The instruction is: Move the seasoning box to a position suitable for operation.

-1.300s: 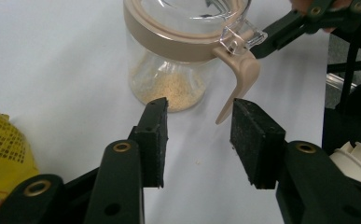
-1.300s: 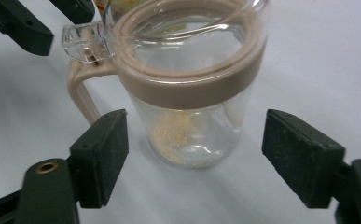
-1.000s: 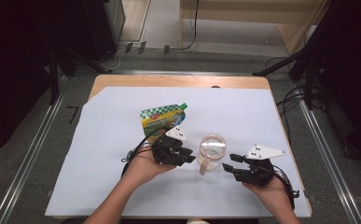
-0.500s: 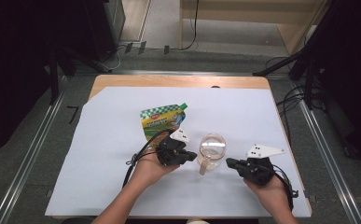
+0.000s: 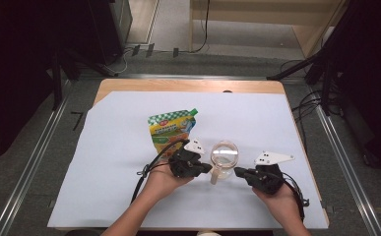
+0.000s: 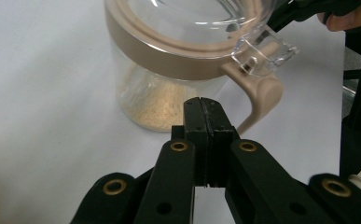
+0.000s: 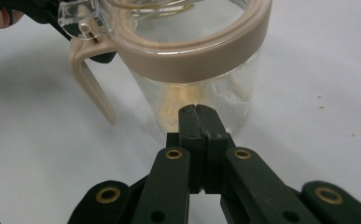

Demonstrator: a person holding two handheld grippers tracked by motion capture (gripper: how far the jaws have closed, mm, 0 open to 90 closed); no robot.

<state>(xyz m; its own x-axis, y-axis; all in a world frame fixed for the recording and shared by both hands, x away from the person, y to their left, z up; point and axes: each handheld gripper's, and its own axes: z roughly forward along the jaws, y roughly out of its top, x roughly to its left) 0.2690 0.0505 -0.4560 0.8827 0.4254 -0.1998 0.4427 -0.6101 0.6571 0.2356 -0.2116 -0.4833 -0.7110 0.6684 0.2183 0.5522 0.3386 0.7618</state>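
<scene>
While the clear jar with the beige rim and handle stands on the white sheet toward the tabletop's near edge, it is flanked by both grippers. The left gripper is clenched on nothing, its jaws having just closed, just short of the jar's handle side. The right gripper is likewise clenched empty beside the jar's wall. A green and yellow pouch lies behind the left gripper, nearer the table's middle.
</scene>
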